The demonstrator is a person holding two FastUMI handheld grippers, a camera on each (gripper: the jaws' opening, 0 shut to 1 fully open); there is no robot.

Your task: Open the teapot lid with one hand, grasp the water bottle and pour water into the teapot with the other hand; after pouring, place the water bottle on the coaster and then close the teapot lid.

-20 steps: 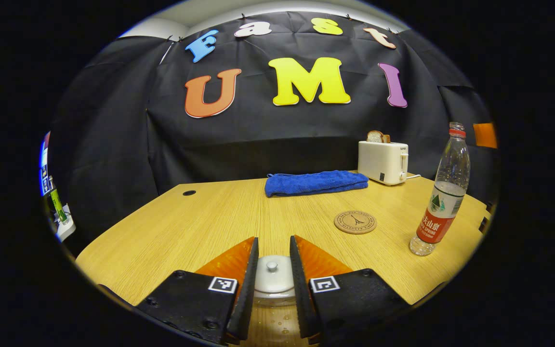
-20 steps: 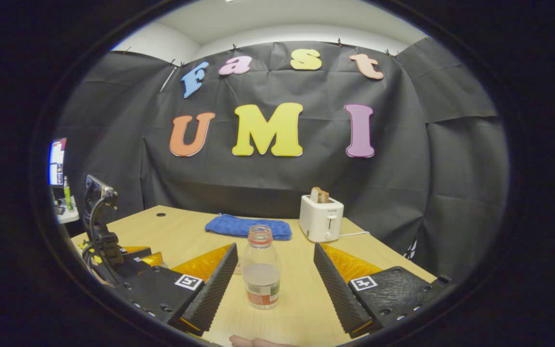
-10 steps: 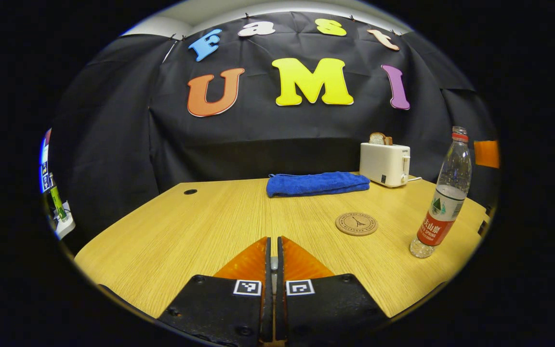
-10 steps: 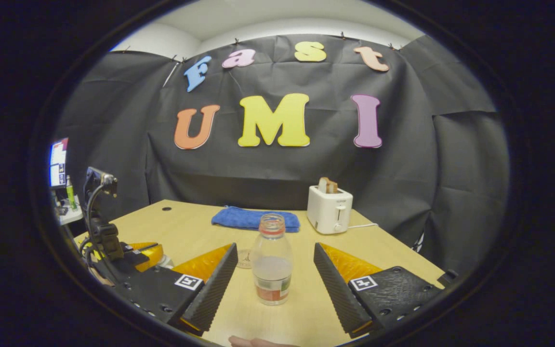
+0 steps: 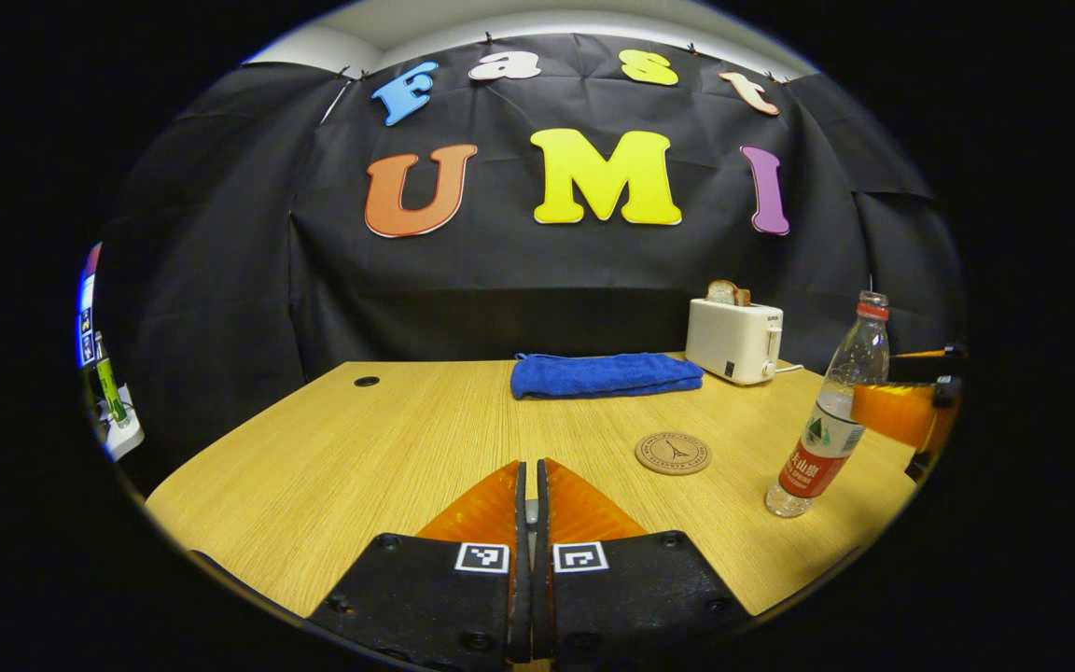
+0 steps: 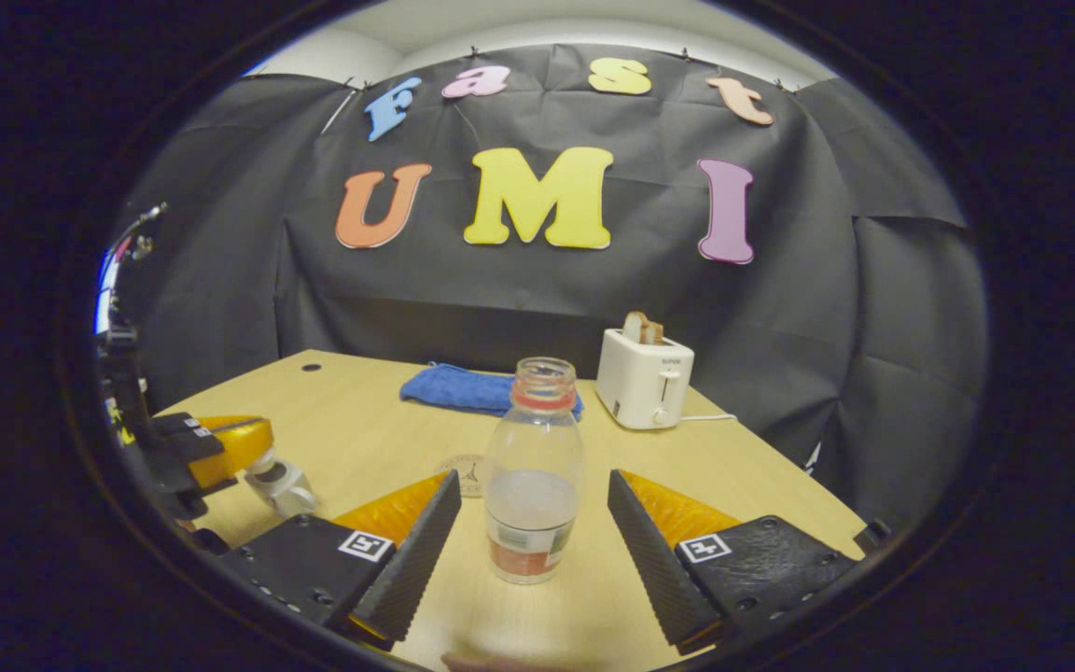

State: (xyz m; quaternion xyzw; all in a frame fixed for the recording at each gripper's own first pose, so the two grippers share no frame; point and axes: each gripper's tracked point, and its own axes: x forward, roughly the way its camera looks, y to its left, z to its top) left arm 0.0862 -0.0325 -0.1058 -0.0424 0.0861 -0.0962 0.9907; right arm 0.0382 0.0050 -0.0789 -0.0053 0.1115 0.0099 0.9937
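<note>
With left gripper [image 5: 528,485] pinching lid [image 6: 281,479] aloft at 9 o'clock, bring spread right gripper [image 6: 534,509] level around bottle [image 6: 534,471] standing between its fingers, near coaster [image 5: 673,453] at 11 o'clock, then close gently.

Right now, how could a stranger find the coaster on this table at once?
Start at the white toaster near the back of the wooden table, beside the folded blue towel. Come forward to the small disc, the coaster, left of the water bottle. It alone is round, flat and brown.
</note>
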